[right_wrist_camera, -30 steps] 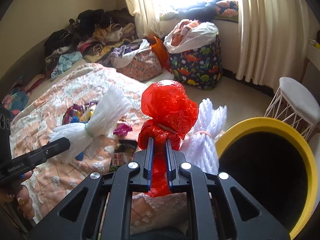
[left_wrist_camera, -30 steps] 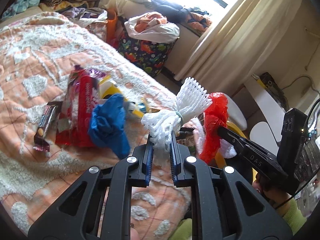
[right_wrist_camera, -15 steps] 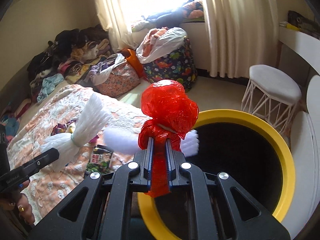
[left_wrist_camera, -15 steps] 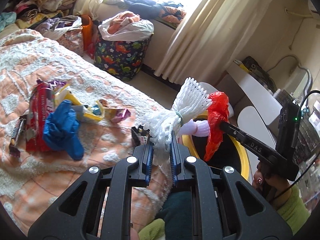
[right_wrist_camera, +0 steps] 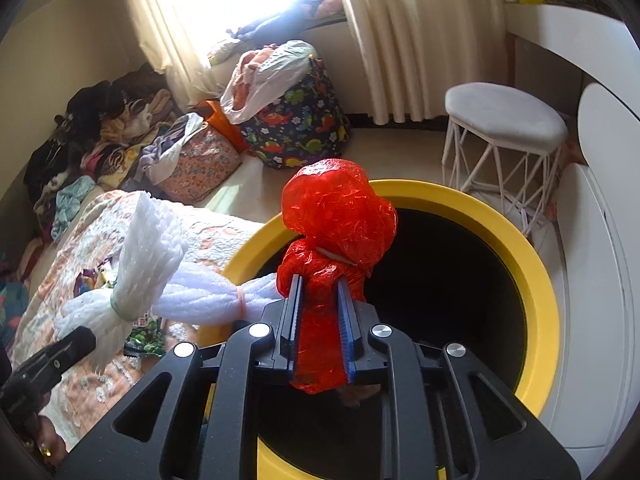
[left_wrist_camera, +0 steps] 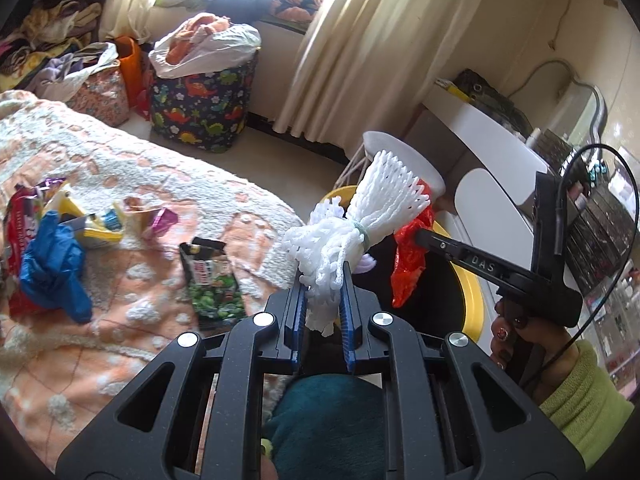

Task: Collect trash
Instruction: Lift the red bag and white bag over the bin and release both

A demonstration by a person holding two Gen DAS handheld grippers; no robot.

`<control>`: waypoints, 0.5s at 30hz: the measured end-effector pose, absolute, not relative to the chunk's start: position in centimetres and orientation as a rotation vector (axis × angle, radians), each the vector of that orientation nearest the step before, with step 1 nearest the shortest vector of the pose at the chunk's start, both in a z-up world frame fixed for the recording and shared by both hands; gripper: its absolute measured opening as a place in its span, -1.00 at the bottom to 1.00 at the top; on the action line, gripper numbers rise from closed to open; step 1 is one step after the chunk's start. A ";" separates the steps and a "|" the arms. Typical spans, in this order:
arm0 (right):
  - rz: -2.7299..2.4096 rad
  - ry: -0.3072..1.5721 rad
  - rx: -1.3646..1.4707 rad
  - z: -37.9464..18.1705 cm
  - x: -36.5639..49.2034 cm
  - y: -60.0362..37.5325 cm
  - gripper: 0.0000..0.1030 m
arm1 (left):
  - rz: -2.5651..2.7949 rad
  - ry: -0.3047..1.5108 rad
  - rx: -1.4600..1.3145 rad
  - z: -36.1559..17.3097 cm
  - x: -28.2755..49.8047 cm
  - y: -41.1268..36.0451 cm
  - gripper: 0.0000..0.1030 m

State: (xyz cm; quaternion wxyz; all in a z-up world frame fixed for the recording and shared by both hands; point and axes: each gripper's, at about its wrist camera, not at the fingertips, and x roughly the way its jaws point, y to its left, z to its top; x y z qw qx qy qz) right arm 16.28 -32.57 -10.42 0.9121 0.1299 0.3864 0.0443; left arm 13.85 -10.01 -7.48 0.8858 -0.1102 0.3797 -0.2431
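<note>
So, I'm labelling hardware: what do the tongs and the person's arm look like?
Both tongs, left and right, are matte black with triangular cut-outs, silver screw heads and blue ribbed pads. The right one has white "DAS" lettering and a black cable. The right hand has dark-painted nails and a lime-green sleeve.

"DAS", perhaps cut off, on the right gripper (left_wrist_camera: 416, 236)

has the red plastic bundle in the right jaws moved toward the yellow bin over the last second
Yes. The red plastic bundle now sits over the dark mouth of the yellow bin; a second ago that bin lay off to its right.
</note>
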 end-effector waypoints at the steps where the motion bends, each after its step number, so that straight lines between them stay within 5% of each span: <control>1: 0.082 0.798 0.278 -10.5 16.2 -33.0 -0.64 | -0.515 0.792 -0.221 -7.5 13.9 -10.5 -0.81; 15: -0.025 0.761 0.358 -9.6 14.8 -37.6 -0.56 | -0.612 0.827 -0.124 -8.2 15.2 -17.8 -0.81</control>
